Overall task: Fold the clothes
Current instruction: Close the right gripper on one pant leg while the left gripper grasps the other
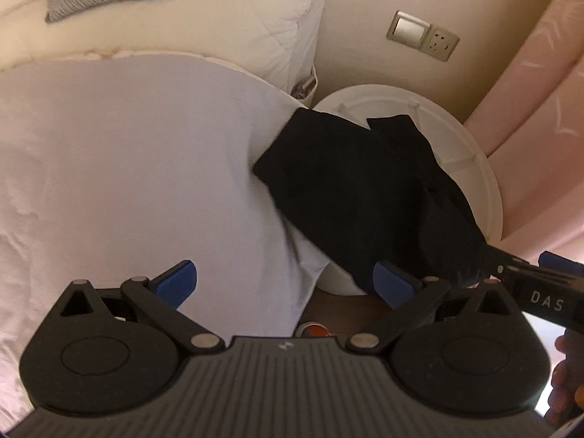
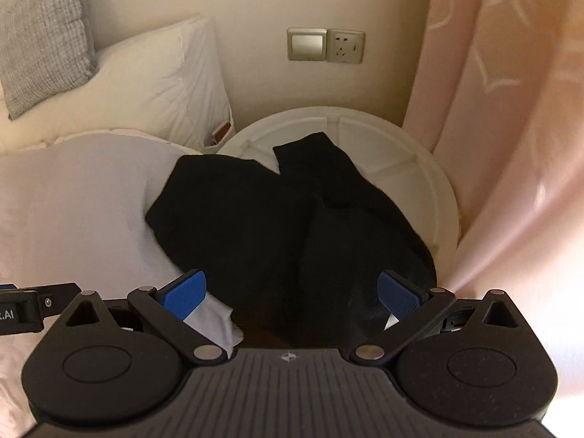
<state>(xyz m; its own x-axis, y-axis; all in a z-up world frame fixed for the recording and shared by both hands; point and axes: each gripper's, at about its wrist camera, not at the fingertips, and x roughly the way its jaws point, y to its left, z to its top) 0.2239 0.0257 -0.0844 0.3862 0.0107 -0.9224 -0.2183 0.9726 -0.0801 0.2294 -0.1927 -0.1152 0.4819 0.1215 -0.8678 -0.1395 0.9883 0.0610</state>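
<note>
A black garment (image 1: pixel 361 197) lies bunched, half on the edge of the bed's pale lilac sheet (image 1: pixel 127 168) and half over a round white basket (image 1: pixel 471 168). It shows in the right wrist view (image 2: pixel 292 226) too, draped over the basket (image 2: pixel 438 197). My left gripper (image 1: pixel 286 281) is open and empty, above the sheet's edge, just left of the garment. My right gripper (image 2: pixel 292 292) is open, with the garment's near end lying between its blue pads (image 2: pixel 396 295). The right gripper's arm enters the left wrist view at the right (image 1: pixel 540 292).
White pillows (image 2: pixel 160 84) and a grey knit cushion (image 2: pixel 40 36) lie at the bed's head. A wall switch and socket (image 2: pixel 325 45) sit on the beige wall. A pink curtain (image 2: pixel 511 146) hangs at the right, close to the basket.
</note>
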